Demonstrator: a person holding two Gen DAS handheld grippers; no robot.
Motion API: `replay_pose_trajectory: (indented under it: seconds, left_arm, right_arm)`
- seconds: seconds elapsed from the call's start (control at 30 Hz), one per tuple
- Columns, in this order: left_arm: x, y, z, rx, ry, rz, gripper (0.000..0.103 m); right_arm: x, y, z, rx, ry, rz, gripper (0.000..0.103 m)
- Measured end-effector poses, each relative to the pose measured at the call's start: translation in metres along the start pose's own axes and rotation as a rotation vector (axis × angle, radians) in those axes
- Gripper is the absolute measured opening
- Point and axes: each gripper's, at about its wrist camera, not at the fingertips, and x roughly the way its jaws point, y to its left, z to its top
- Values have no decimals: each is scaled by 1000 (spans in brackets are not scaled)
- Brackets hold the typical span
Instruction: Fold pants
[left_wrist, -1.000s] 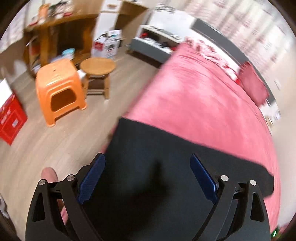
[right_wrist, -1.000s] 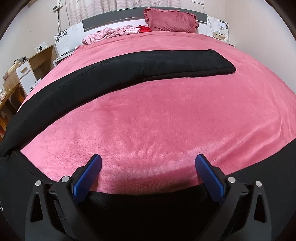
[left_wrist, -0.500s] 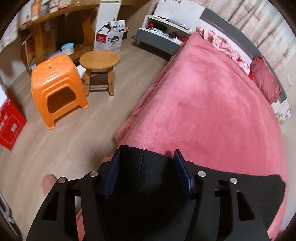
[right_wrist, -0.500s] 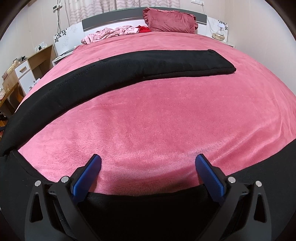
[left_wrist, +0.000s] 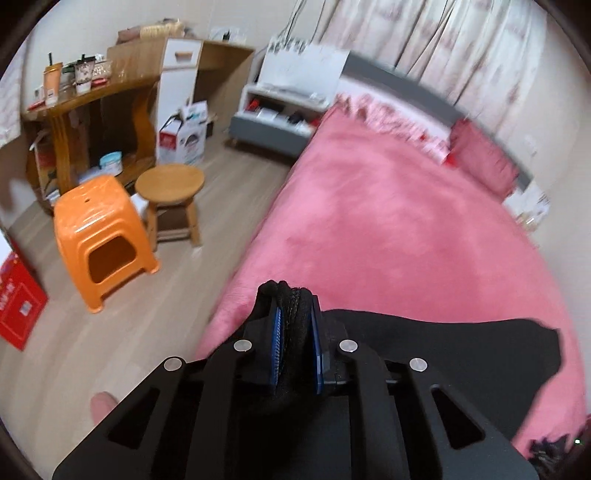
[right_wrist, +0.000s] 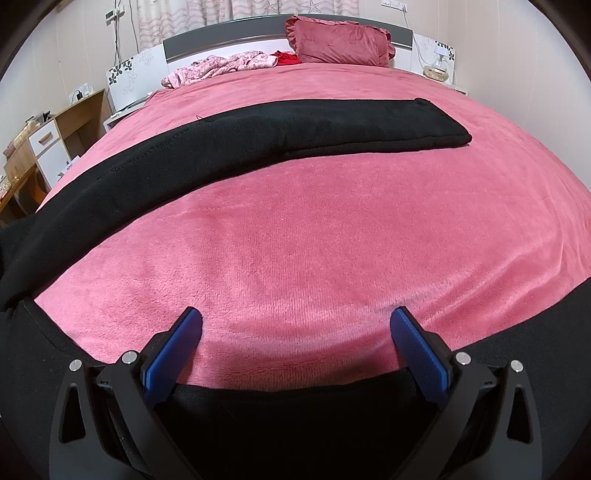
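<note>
Nearby, 2 stools (left_wrist: 107, 236) flank the bed (left_wrist: 388, 240); pants (right_wrist: 258, 136) unobstructed, seemingly.

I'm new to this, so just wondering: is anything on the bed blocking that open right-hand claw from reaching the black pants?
Nothing visible does. The right gripper hangs open directly over the black pants, with only bare pink blanket ahead. The left gripper is closing on a bunched piece of the pants.
</note>
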Motion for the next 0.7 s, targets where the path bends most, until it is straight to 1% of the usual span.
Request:
replay_pose_trajectory:
  seconds: [0.1,0.2,0.27,0.33,0.43,0.5,0.57,0.67,0.7]
  left_arm:
    - [-41,-1,-9,-28,-41,-75,12]
    - [-79,1,-27,-67,-70,-141,12]
    - [-96,2,-43,-99,-74,-172,12]
    - [-107,3,-59,-119,-70,-188,12]
    - [-116,1,-86,-120,-60,-185,11]
    - [-115,5,-106,-141,-38,-176,11]
    - [-101,10,-131,-165,20,-153,11]
    - [-88,17,-155,-176,51,-123,11]
    - [-85,17,-162,-172,46,-120,11]
  right_arm:
    - [0,0,0,-1,1,-2,101]
    - [-1,0,-1,0,0,-1,101]
    - [-1,0,-1,1,0,-1,101]
    - [0,0,-1,1,1,-1,101]
    - [-1,0,-1,0,1,-1,101]
    - [0,0,-1,-1,2,-3,101]
    - [1,-1,-1,-3,4,-5,101]
    - [2,0,1,-7,22,-11,101]
    - [3,1,4,-14,47,-15,101]
